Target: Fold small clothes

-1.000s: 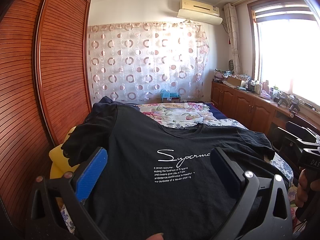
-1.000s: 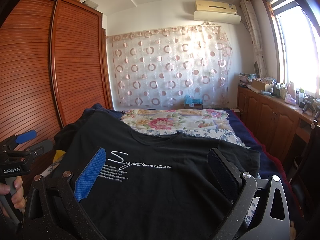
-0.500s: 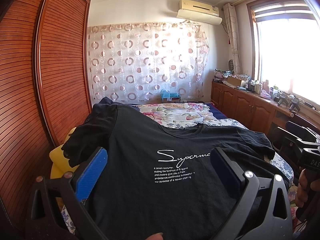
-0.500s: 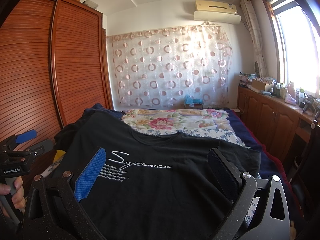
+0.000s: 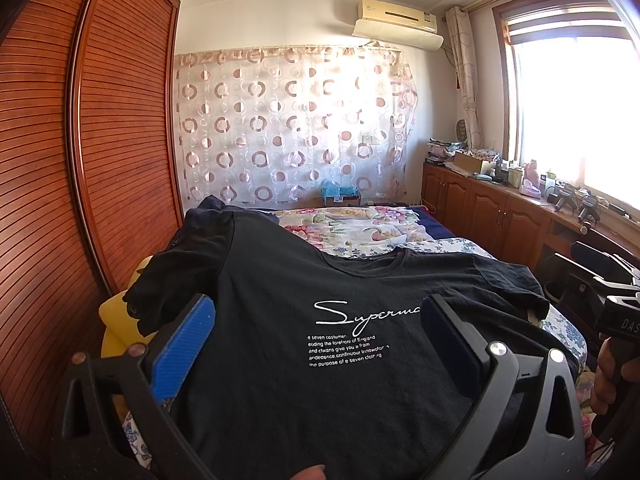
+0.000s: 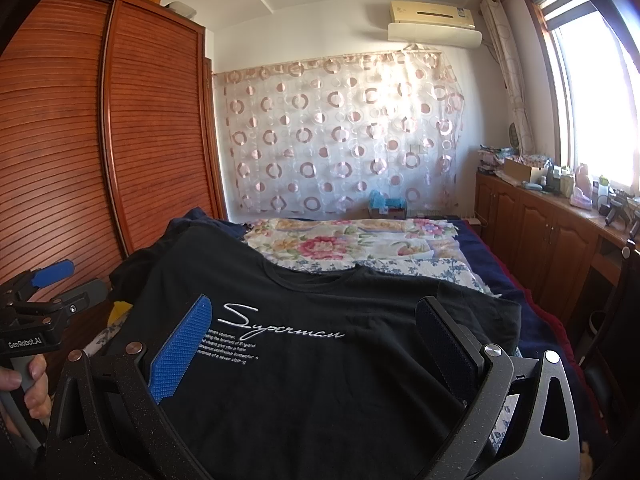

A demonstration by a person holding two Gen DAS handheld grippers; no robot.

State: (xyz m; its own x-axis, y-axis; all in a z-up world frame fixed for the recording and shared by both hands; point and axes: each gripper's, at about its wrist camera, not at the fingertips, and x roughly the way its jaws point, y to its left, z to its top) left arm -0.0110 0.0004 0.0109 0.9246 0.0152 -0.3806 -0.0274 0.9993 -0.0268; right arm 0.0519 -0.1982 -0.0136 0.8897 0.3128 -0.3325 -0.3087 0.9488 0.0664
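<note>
I see a black T-shirt (image 5: 320, 320) spread flat, print up, across the near end of the bed (image 6: 400, 268), collar toward the far side. My left hand-held gripper (image 5: 316, 344) hovers over its left half, released, fingers wide apart. My right hand-held gripper (image 6: 312, 344) hovers over its right half, likewise released. Neither touches the cloth. A wardrobe (image 5: 100, 140) stands left.

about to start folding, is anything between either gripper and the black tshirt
Nothing visible is. The black t-shirt lies spread flat on the bed, directly ahead of the open left gripper and the open right gripper. No other object lies on the shirt.
</note>
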